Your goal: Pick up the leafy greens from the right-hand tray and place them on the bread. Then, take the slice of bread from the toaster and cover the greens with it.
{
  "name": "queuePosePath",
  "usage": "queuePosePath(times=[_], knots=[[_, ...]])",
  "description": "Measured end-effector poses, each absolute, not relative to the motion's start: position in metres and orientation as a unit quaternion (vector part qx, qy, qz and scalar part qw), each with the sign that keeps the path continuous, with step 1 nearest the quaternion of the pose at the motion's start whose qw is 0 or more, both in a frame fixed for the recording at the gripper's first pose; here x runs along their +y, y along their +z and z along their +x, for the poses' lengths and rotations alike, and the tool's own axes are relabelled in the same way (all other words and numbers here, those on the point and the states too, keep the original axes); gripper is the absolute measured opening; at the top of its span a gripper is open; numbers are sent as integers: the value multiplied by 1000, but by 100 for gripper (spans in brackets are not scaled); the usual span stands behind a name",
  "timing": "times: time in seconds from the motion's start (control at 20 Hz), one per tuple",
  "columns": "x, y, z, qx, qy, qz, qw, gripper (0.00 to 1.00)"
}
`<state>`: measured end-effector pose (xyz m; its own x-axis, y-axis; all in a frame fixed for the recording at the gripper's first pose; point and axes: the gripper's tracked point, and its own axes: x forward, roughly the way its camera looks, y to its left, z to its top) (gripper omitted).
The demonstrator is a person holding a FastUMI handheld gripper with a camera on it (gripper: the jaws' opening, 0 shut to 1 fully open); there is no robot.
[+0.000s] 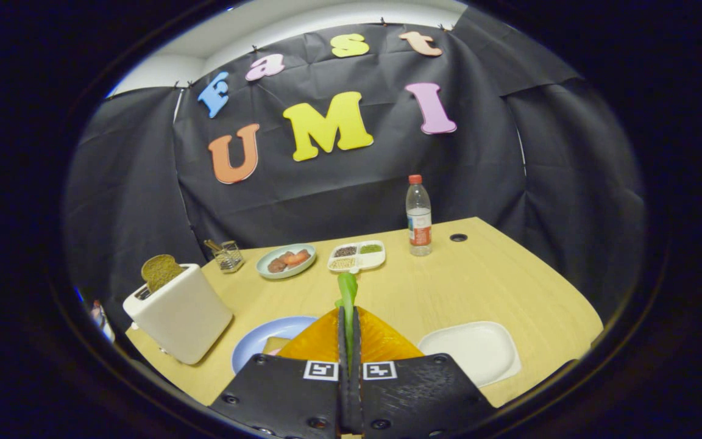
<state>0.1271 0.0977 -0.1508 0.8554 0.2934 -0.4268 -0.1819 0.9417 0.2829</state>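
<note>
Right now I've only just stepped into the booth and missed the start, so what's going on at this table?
A person is making a sandwich with a hand-held gripper. Its fingers are shut on a leafy green, held above the table. The white tray to the right lies bare. Left of the fingers sits a blue plate with bread on it, mostly hidden. A slice of bread stands in the toaster. So the greens are picked up but not yet placed.
</note>
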Motion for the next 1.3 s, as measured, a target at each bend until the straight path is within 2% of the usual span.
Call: queuePosePath(times=[0.5, 0.95, 1.0, 1.1, 1.15, 1.25, 1.3], knots=[[151, -177, 136, 233, 95, 53, 966, 0], [205, -199, 130, 261, 125, 123, 949, 1], [209, -202, 129, 263, 127, 126, 948, 6], [221, -206, 124, 270, 139, 132, 943, 7], [223, -208, 124, 271, 141, 133, 943, 15], [226, -206, 125, 267, 141, 136, 944, 17], [224, -205, 126, 263, 140, 136, 945, 23]])
